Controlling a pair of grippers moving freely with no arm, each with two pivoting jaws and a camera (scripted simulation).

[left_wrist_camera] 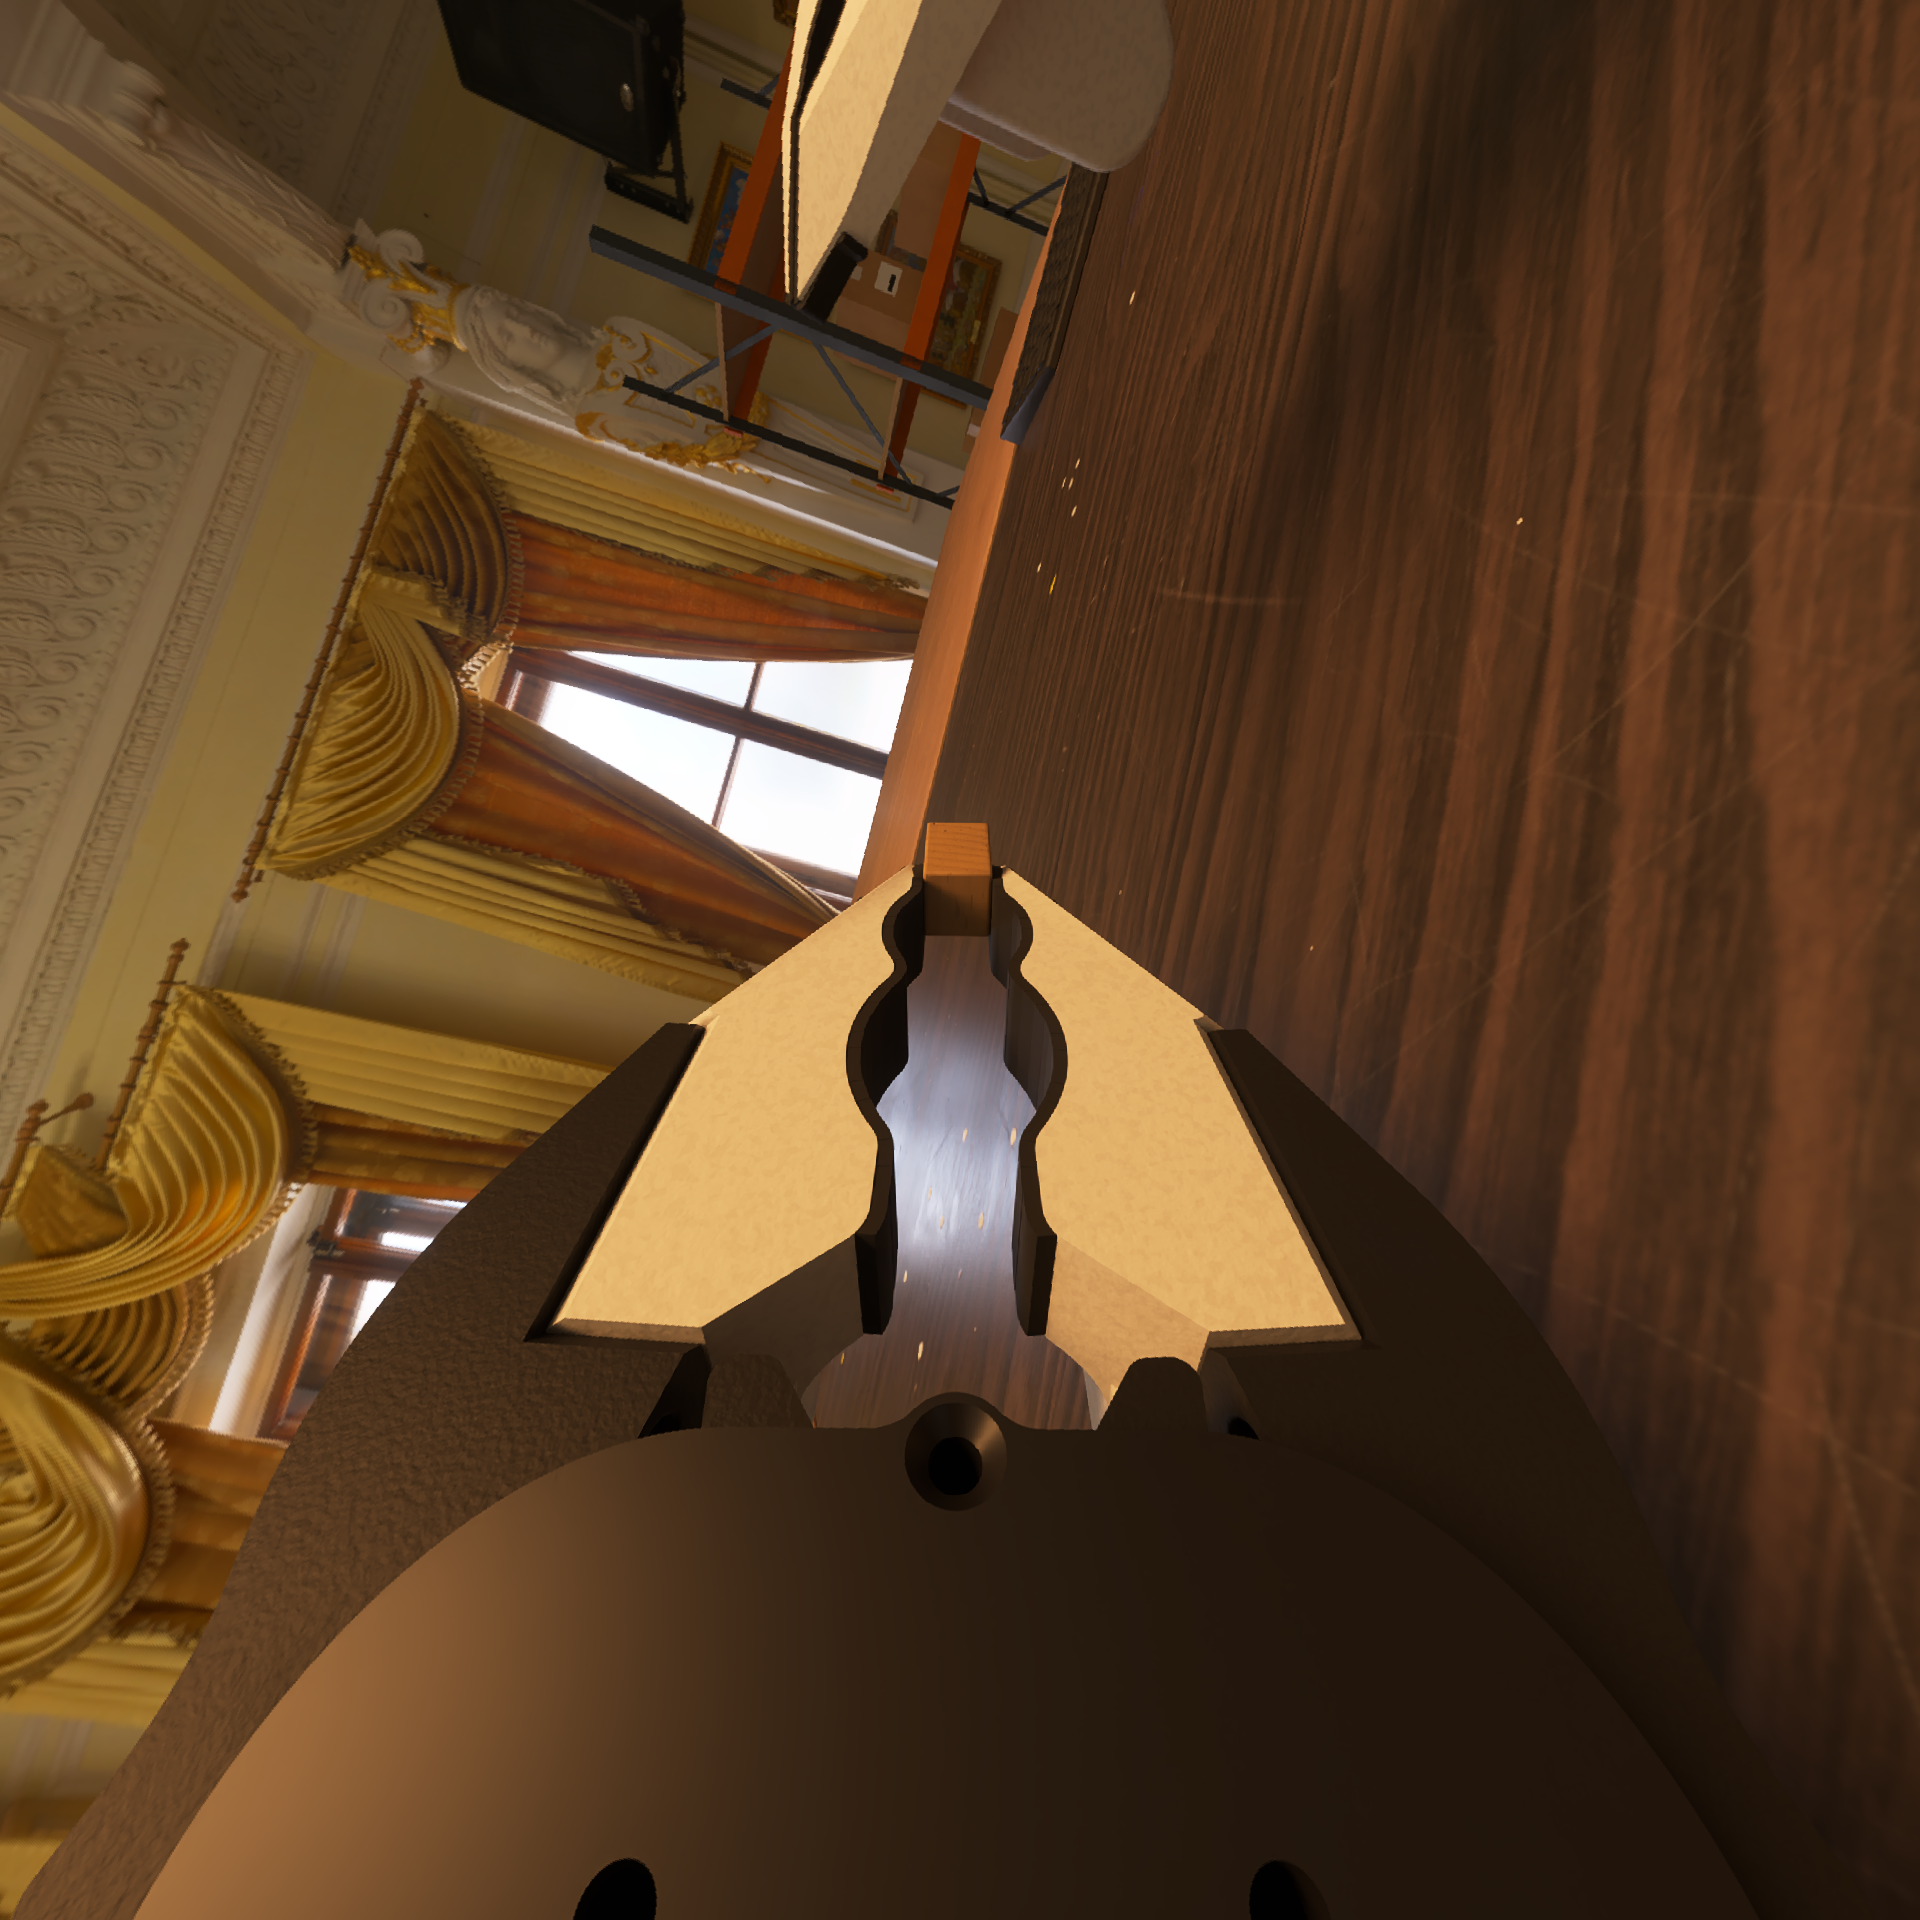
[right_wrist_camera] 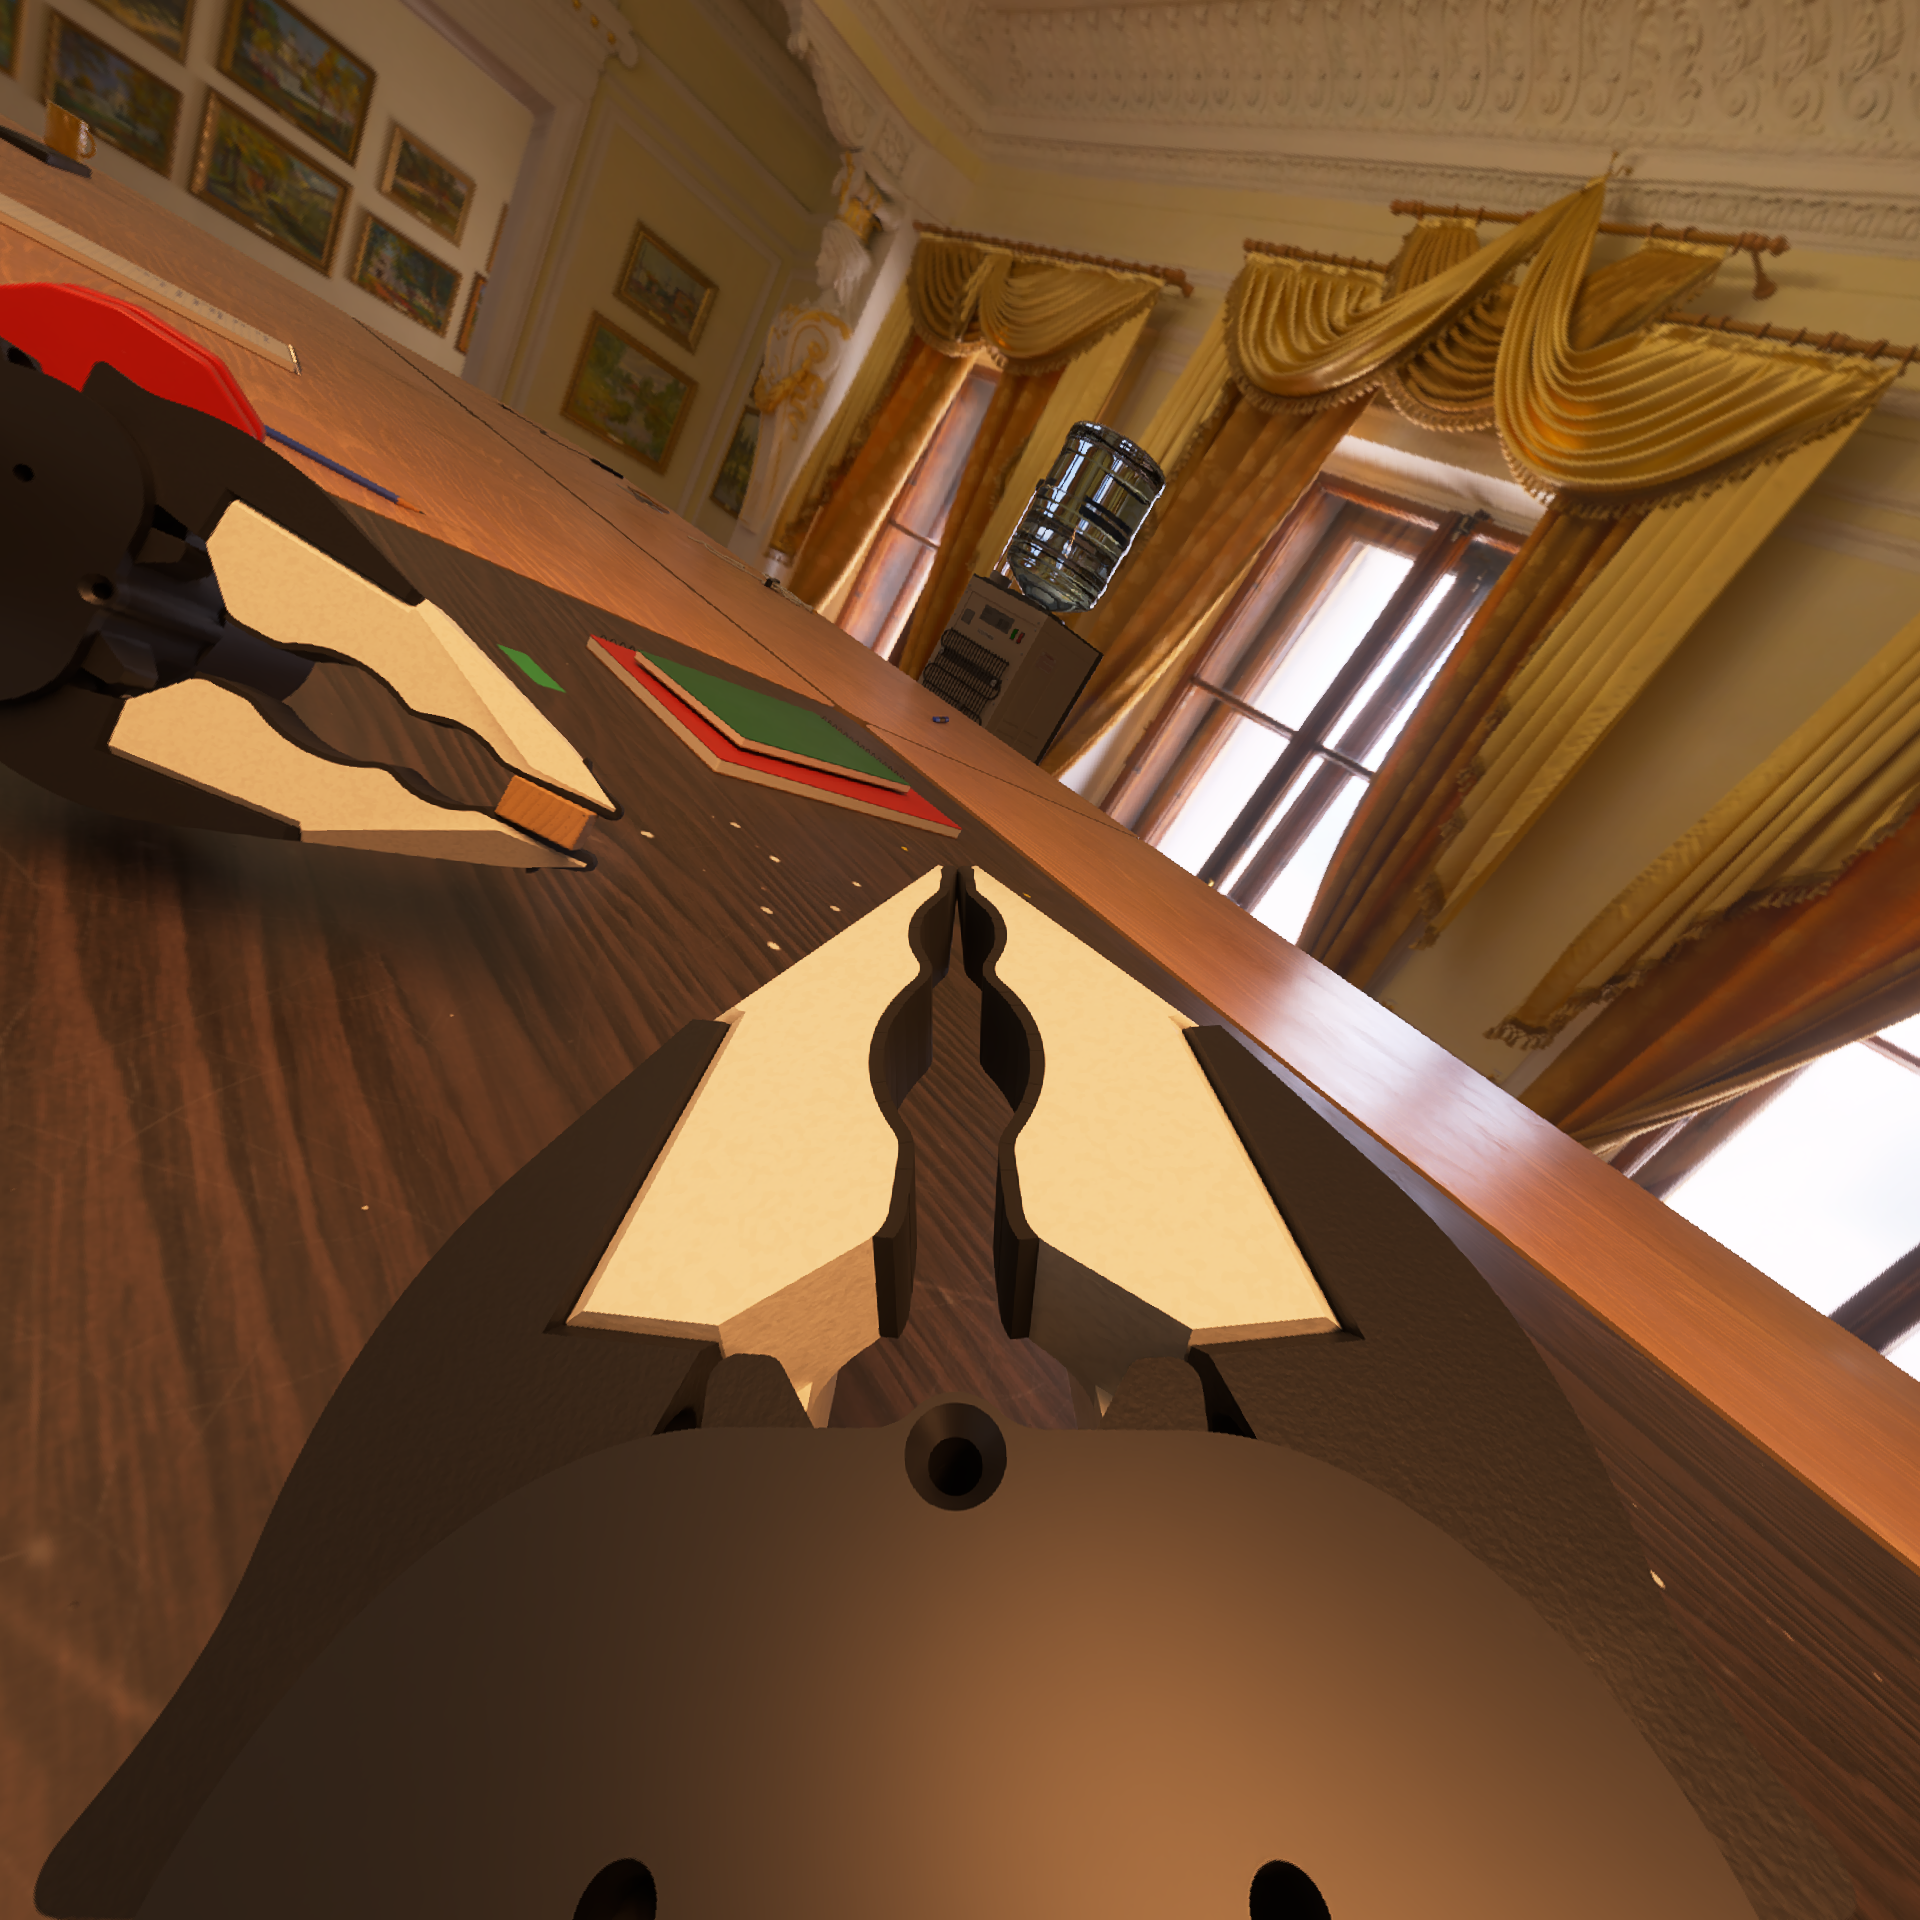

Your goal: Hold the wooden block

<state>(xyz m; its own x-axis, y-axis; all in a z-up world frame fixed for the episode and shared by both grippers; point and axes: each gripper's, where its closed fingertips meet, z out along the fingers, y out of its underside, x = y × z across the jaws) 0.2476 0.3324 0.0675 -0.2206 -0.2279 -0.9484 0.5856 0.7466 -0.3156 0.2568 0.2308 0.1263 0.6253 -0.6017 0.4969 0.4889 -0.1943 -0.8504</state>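
Observation:
A small wooden block (left_wrist_camera: 956, 883) is pinched between the tips of my left gripper (left_wrist_camera: 956, 896), which is shut on it over the dark wooden table (left_wrist_camera: 1455, 831). The right wrist view shows the same left gripper (right_wrist_camera: 569, 828) at the left, holding the block (right_wrist_camera: 542, 810) just above the table (right_wrist_camera: 312, 1039). My right gripper (right_wrist_camera: 956, 881) is shut and empty, its tips close together, low over the table and to the right of the block. The other gripper's finger shows at the top of the left wrist view (left_wrist_camera: 883, 104).
A green hexagonal tile on a red one (right_wrist_camera: 774, 732) and a small green patch (right_wrist_camera: 530, 665) lie beyond the grippers. A red object (right_wrist_camera: 114, 338) and a pencil (right_wrist_camera: 332, 468) lie at the far left. The table edge (right_wrist_camera: 1455, 1122) runs along the right; a water cooler (right_wrist_camera: 1049, 592) stands past it.

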